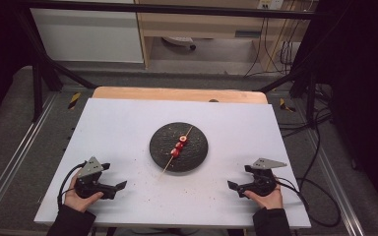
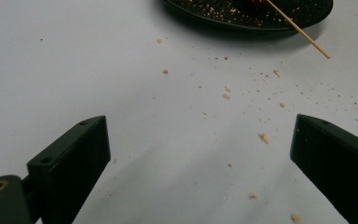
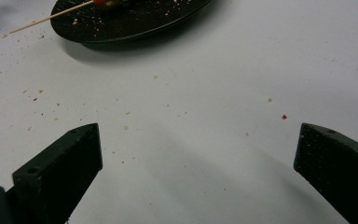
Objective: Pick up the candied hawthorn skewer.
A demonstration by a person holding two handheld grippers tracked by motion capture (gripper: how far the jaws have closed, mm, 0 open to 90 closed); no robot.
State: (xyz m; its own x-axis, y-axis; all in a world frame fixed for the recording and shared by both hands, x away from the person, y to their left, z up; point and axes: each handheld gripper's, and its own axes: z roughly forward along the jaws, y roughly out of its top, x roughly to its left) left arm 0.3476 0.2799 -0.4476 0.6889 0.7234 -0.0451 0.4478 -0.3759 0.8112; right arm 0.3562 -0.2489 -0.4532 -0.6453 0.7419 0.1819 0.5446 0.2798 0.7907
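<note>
A round black plate (image 1: 197, 155) sits in the middle of the white board (image 1: 123, 123). Across it lies a wooden skewer (image 1: 169, 166) threaded with red pieces (image 1: 178, 145); its bare end sticks out over the plate's near rim. My left gripper (image 1: 114, 176) rests on the board at the near left, held by a hand, jaws wide apart with nothing between them. My right gripper (image 1: 239, 177) mirrors it at the near right, also open and empty. The left gripper view shows the plate's edge (image 2: 223, 18) and the skewer tip (image 2: 307, 39) ahead; the right gripper view shows the plate (image 3: 135, 23) and skewer (image 3: 46, 19).
Crumbs (image 2: 263, 137) are scattered over the board between the grippers and the plate. The board lies on a wooden table (image 1: 177, 93) inside a black frame. Cables (image 1: 315, 191) trail off the right side.
</note>
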